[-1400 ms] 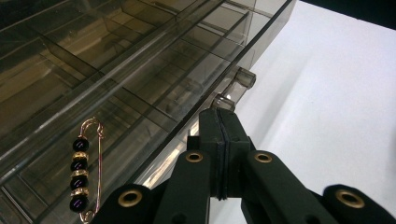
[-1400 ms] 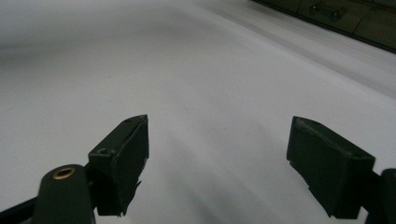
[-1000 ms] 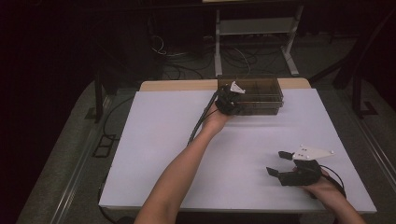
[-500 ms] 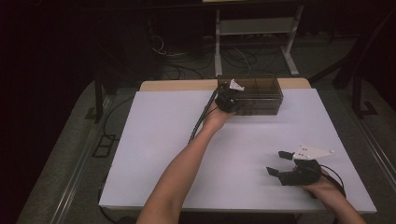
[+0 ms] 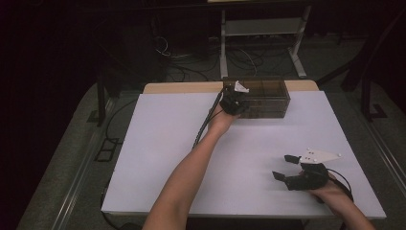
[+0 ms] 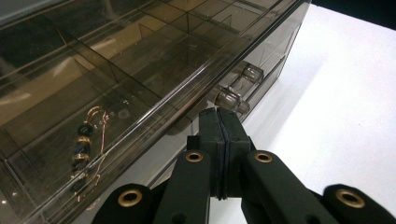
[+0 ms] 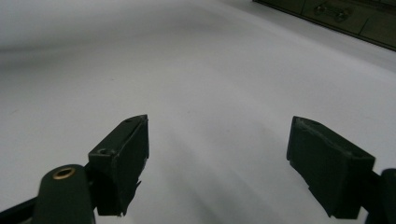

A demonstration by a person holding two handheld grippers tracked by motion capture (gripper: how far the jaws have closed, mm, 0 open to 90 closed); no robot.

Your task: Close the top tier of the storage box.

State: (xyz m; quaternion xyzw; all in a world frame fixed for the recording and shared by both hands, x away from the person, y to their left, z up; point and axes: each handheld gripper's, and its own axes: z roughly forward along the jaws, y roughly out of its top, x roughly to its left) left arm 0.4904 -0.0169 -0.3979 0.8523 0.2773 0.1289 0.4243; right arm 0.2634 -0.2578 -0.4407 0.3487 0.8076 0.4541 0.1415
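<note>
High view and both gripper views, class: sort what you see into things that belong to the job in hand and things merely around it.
Part of the job:
- left gripper, shut, at the box front
- smoky clear compartment box
- beaded jewellery in one compartment

Just around:
- right gripper, open, resting on the white table
- cables on the floor
- metal stand

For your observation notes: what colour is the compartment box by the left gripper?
Smoky brown and see-through; the box shows best in the left gripper view.

Dim room, white table [image 5: 143, 158], grey floor [image 5: 62, 182], cables [image 5: 249, 57], white metal stand [image 5: 261, 28]
</note>
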